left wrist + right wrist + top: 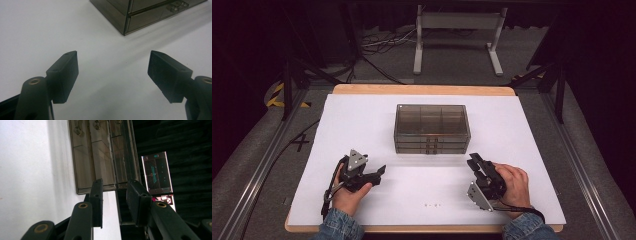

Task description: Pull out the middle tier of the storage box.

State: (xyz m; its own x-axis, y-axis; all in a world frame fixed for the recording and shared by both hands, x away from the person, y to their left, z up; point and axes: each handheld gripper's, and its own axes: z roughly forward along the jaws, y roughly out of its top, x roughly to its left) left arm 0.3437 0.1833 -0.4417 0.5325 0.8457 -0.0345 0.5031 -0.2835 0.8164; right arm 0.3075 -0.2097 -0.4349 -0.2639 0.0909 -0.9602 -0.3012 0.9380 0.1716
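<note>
Holding both grippers short of drawer box (432, 129) for approach room: left gripper (112, 72) jaws wide, empty; right gripper (113, 202) jaws part-open, empty.

A white sheet (362, 120) covers the wooden table (422, 89), which stands on grey carpet (462, 65) between two metal rails (579, 165). Beyond the far edge a pale metal frame (457, 37) stands on two feet, with loose cables (382, 42) trailing beside it and yellow-black tape (276, 95) at the left. The surroundings are dark, and a lit screen (157, 173) glows in the gloom.
</note>
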